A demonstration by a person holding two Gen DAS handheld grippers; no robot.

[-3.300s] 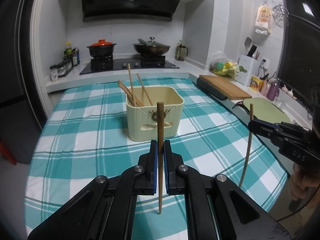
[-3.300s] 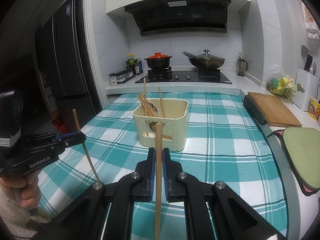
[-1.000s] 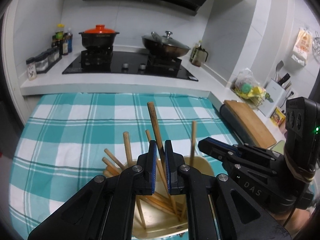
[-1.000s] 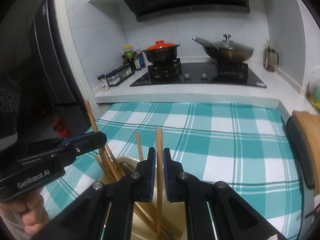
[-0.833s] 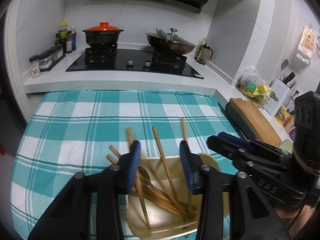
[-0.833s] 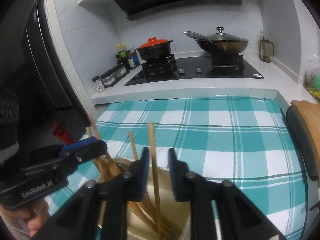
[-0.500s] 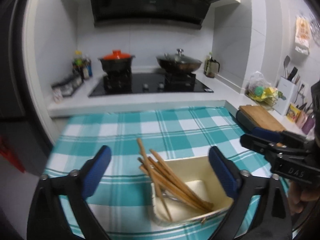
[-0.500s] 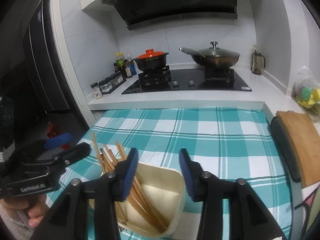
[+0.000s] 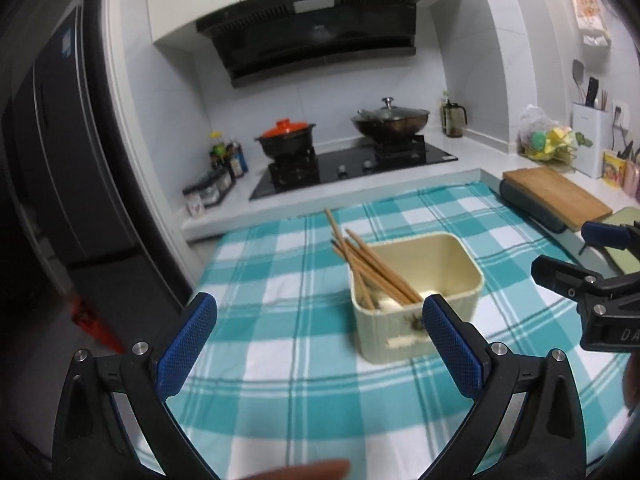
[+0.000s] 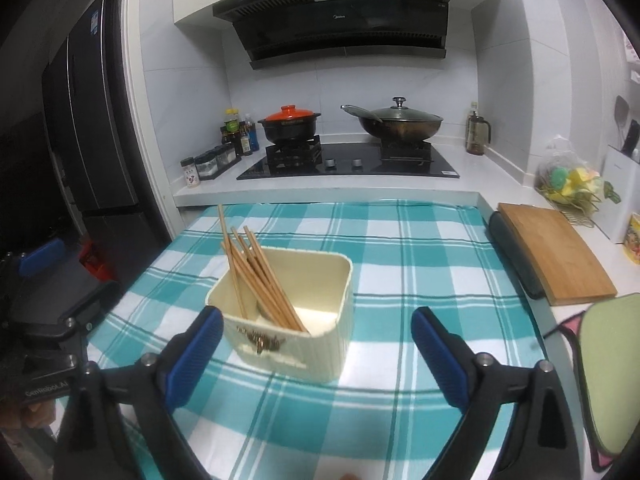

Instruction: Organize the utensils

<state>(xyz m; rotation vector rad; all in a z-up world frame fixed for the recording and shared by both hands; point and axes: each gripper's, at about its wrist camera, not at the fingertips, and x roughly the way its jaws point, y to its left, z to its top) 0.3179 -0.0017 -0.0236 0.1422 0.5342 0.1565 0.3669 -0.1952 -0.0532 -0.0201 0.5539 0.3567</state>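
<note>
Left wrist view: the left gripper [image 9: 320, 330] stands spread wide and empty above the checked cloth [image 9: 280, 320], clear of the cream box [image 9: 452, 280]; the chopsticks [image 9: 372, 268] lean together inside it. Right wrist view: the right gripper [image 10: 316, 334] is likewise spread and empty, so nothing appears left to place.

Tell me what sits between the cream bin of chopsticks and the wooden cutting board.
In the right wrist view, only bare checked tablecloth lies between the bin holding the chopsticks and the cutting board; a dark pad lies under the board's near edge.
</note>
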